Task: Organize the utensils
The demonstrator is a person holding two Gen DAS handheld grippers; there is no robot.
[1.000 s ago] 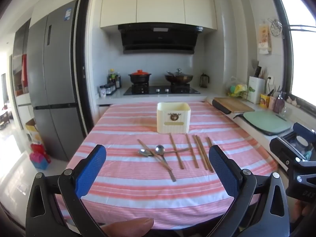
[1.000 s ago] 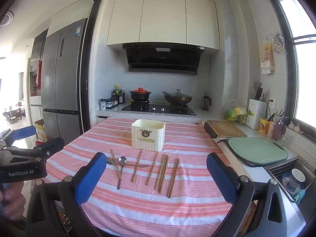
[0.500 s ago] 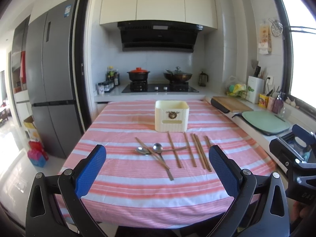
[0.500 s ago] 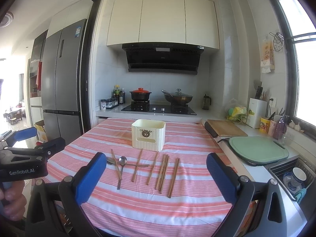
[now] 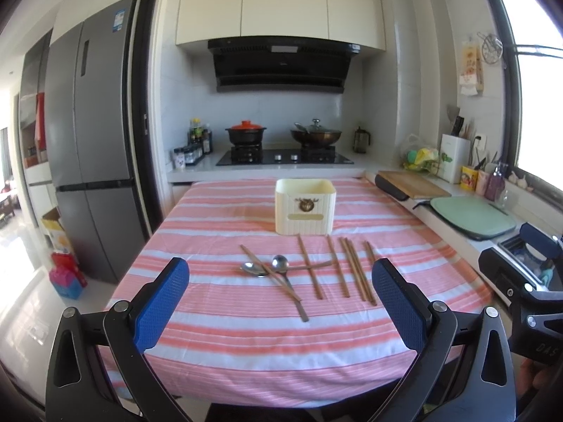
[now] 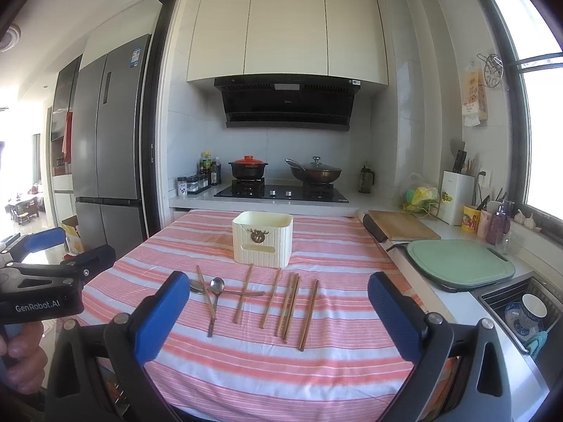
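A cream utensil box [image 5: 304, 211] [image 6: 263, 238] stands upright mid-table on the pink striped cloth [image 5: 225, 316]. In front of it lie several wooden chopsticks [image 5: 352, 270] [image 6: 290, 304] and two metal spoons [image 5: 280, 263] [image 6: 216, 285], one chopstick crossing the spoons. My left gripper [image 5: 279, 302] hangs open over the near table edge, short of the utensils, nothing between its blue pads. My right gripper [image 6: 278, 307] is likewise open and empty, well back from the chopsticks. Each gripper also shows at the edge of the other's view.
A counter runs along the right with a wooden board [image 6: 401, 225], a green cutting board [image 6: 457, 263] and a sink [image 6: 520, 311] holding dishes. The stove [image 5: 285, 156] with a pot and wok lies behind the table. A fridge [image 5: 91, 140] stands at left.
The left wrist view has risen slightly, so the table and utensils sit a little lower and closer. A fingertip at the bottom edge is gone from view. Both grippers stay open.
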